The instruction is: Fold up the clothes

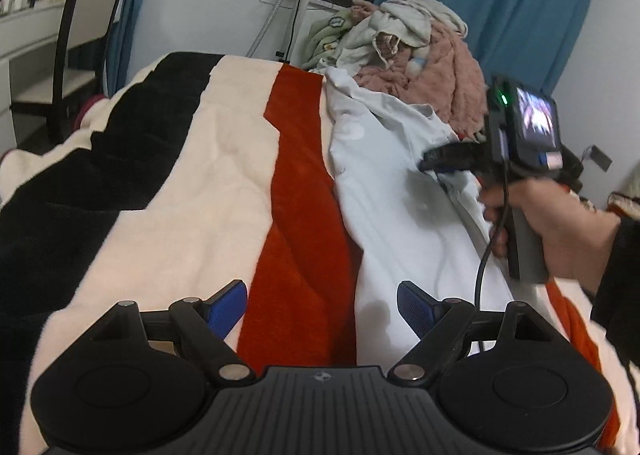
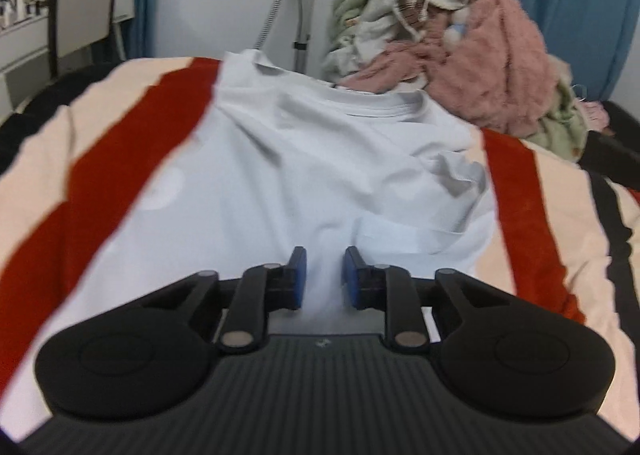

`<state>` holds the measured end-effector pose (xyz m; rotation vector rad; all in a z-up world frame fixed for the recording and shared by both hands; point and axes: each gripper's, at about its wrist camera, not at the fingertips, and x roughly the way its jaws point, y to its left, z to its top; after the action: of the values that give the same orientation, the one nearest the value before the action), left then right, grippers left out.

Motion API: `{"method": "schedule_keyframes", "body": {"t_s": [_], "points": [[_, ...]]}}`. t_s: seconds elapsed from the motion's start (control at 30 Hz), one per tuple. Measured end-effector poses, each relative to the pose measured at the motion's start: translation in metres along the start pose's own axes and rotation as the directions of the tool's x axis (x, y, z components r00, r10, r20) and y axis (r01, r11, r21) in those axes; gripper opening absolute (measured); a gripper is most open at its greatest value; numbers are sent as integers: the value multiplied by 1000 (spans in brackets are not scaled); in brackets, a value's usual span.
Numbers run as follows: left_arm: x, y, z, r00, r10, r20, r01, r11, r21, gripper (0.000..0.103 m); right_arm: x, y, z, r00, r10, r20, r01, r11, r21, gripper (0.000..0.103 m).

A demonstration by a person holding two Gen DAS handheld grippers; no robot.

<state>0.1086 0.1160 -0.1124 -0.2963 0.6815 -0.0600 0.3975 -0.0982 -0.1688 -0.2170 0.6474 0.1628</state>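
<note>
A white T-shirt [image 1: 384, 183] lies on the striped blanket [image 1: 200, 175], collar toward the far end. In the right wrist view the shirt [image 2: 280, 175] fills the middle, its right sleeve area crumpled. My left gripper [image 1: 322, 307] is wide open and empty above the shirt's near left edge and the red stripe. My right gripper [image 2: 322, 275] has its jaws partly open, a narrow gap between the blue pads, just above the shirt's body with nothing between them. It also shows in the left wrist view [image 1: 430, 163], held by a hand over the shirt.
A heap of unfolded clothes [image 1: 420, 51], pink, white and green, sits at the far end of the bed beside the shirt; it also shows in the right wrist view [image 2: 460, 43]. A chair [image 1: 80, 35] and desk stand at the left. Blue curtains hang behind.
</note>
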Motion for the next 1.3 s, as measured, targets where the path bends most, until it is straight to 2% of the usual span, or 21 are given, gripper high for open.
{"method": "schedule_keyframes", "body": {"t_s": [0.1,0.23,0.3,0.57,0.63,0.7,0.77,0.83,0.9,0.97,1.07,1.17,1.23,1.3], "points": [[1,1,0,1000,-10,-5,10,1000,-17,84,-7,-12,-9,999,-43,-1,43,999,13,15],[-4,-3,-2,1000,-14,5,14,1000,-8,84,-23,-38,-24,995,-86,-60,92,988,124,16],[-8,-6,-3,1000,-24,5,24,1000,-6,84,-42,-52,-33,995,-57,-76,72,977,200,18],[-39,-26,-14,996,-87,-12,88,996,5,84,-174,-79,-79,998,58,25,-63,919,389,23],[-53,-32,-22,992,-125,-19,125,992,6,84,-210,-80,-94,995,72,67,-93,907,410,37],[-67,-39,-31,987,-156,-31,157,988,12,84,-243,-81,-110,990,86,110,-126,891,437,64],[-78,-45,-40,983,-177,-48,177,984,13,84,-270,-83,-130,984,115,138,-168,866,471,73],[-83,-49,-48,973,-210,-93,211,978,-3,84,-284,-84,-151,975,174,136,-219,836,503,73],[-85,-47,-55,962,-236,-138,230,972,-57,84,-288,-88,-175,964,241,116,-263,780,567,73],[-84,-40,-63,956,-236,-177,216,969,-123,83,-284,-93,-193,955,287,75,-267,721,639,73],[-81,-27,-74,953,-204,-224,160,967,-200,82,-276,-101,-214,945,326,18,-235,643,729,73],[-78,-16,-80,952,-169,-257,102,962,-254,82,-266,-105,-222,944,327,-42,-174,604,777,73],[-76,-11,-83,943,-185,-276,103,953,-286,82,-257,-105,-230,934,348,-80,-144,572,807,72],[-74,-7,-83,939,-180,-292,96,955,-282,81,-248,-104,-236,922,369,-117,-112,545,831,72]]}}
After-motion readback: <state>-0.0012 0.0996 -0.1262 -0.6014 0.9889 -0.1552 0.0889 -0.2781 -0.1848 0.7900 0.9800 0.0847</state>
